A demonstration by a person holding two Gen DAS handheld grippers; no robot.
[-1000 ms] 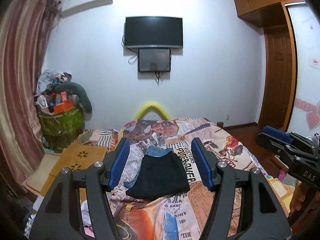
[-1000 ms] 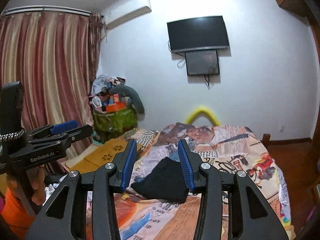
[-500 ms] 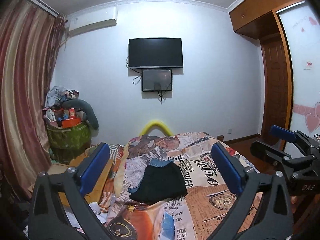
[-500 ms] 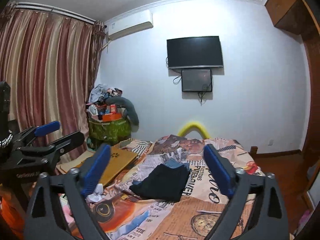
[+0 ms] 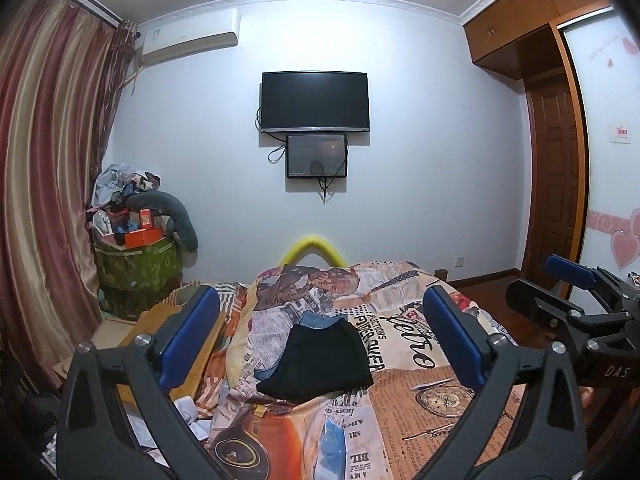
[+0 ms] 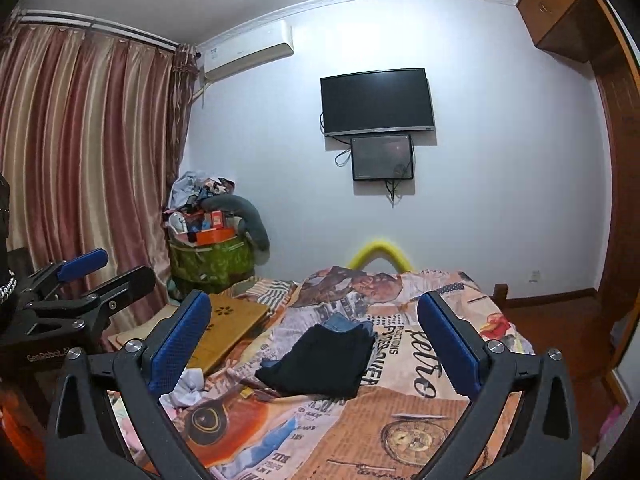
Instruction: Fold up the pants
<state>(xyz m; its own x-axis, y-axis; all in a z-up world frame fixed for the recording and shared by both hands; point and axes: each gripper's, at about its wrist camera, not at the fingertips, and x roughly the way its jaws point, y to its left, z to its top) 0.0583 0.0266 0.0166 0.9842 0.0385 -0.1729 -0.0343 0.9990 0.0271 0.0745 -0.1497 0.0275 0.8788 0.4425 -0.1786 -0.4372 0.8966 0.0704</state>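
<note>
Both claws are wide apart and hold nothing: the left claw (image 5: 320, 336) and the right claw (image 6: 314, 336) each hang back from the bed (image 5: 420, 400), with only air between their blue pads. Their jaws have just been opening, and no cloth is between them.

The pants (image 5: 320, 358) lie in the middle of the bed as a small dark folded stack. They sit on top of something blue (image 5: 320, 320) that peeks out at the far edge. The folding looks done, or very close to it.

To end this step well, keep both claws away from the stack so no edge gets pulled loose. If one more fold is wanted, I think it is best to come in low from the near edge and pinch only the top layers.

A second ago the claws were much narrower and closer to the pants, so the stack looked bigger between the pads. Now the claws are farther back, and more of the wall, the TV (image 5: 315, 101) and the curtain (image 6: 80, 152) shows. The pants lie in the same spot with the same shape.
</note>
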